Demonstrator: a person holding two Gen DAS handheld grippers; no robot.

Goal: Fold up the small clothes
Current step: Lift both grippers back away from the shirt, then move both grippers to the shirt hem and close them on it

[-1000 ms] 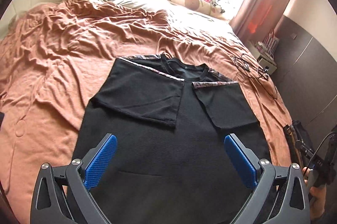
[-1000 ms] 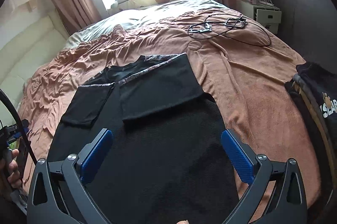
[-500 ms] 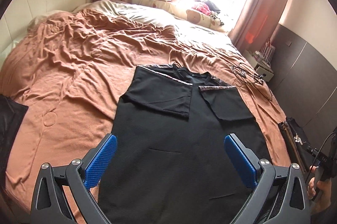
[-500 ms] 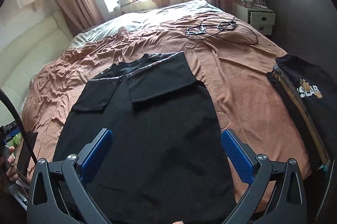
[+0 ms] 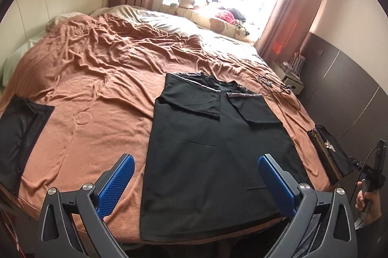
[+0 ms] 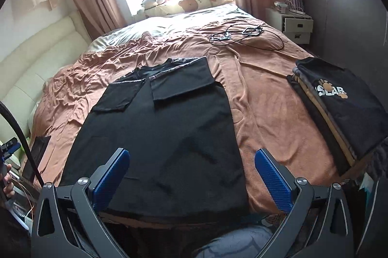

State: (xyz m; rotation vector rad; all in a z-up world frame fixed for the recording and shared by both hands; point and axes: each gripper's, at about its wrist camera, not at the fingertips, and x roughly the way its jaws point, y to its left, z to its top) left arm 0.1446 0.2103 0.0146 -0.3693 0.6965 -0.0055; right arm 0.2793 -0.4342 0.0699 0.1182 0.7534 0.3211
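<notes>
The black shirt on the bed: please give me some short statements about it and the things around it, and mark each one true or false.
1. Both sleeves of the black shirt are folded inward. True.
2. The left gripper is shut on the hem. False: it is open and holds nothing.
3. A pile of folded clothes lies right of the shirt. True.
4. The right gripper is shut. False: it is open.
5. Cables lie on top of the shirt. False: they lie apart, further up the bed.
</notes>
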